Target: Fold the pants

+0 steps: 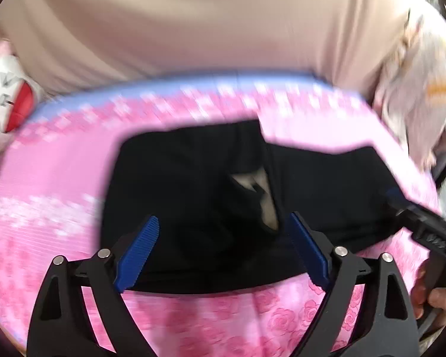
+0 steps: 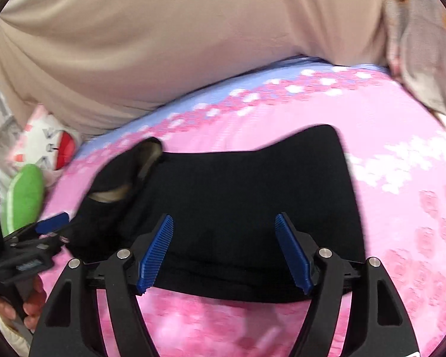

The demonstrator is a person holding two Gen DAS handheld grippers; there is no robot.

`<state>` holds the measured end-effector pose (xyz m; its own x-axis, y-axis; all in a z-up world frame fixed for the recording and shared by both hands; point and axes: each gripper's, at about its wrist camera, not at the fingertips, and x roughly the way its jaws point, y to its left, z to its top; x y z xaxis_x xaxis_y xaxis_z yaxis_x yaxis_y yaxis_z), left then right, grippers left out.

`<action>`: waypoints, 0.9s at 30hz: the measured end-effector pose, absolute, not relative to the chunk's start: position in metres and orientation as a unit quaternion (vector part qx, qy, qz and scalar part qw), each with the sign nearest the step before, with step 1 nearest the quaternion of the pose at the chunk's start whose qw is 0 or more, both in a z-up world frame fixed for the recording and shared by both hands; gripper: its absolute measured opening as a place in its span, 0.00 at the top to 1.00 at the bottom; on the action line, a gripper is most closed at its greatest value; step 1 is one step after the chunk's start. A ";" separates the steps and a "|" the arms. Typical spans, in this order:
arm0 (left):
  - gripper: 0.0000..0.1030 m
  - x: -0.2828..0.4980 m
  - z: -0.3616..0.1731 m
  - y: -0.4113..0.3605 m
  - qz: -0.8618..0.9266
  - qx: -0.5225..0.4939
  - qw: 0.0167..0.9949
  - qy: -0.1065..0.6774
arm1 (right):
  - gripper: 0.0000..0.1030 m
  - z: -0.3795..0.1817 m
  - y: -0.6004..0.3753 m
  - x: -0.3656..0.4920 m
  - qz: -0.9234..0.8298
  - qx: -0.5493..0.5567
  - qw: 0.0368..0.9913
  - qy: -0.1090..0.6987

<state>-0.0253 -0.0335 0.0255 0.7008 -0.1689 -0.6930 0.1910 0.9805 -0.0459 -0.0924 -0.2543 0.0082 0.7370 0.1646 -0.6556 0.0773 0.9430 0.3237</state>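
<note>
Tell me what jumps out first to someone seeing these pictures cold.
The black pants lie in a compact folded heap in the middle of a bright pink flowered bedsheet, the strongest contrast in either view. The left gripper and right gripper both stand open over the pants' near edge, nothing between their blue pads. Behind, a beige cloth fills the top.

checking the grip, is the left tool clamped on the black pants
No: the left tool stands open above the black pants, blue pads apart with no cloth pinched.
</note>
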 end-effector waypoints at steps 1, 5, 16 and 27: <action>0.11 -0.030 0.036 -0.022 -0.083 0.011 0.930 0.358 | 0.29 0.011 -0.249 -0.090 0.042 0.174 0.915 0.361; 0.10 -0.034 0.050 0.021 -0.029 -0.012 0.937 0.348 | 0.25 0.008 -0.216 -0.061 0.160 0.235 0.879 0.383; 0.10 -0.041 0.015 0.101 0.039 -0.064 0.923 0.379 | 0.24 -0.021 -0.148 -0.014 0.206 0.286 0.817 0.457; 0.10 -0.041 0.005 0.110 0.025 -0.070 0.920 0.386 | 0.85 0.035 -0.167 -0.038 0.228 0.275 0.859 0.368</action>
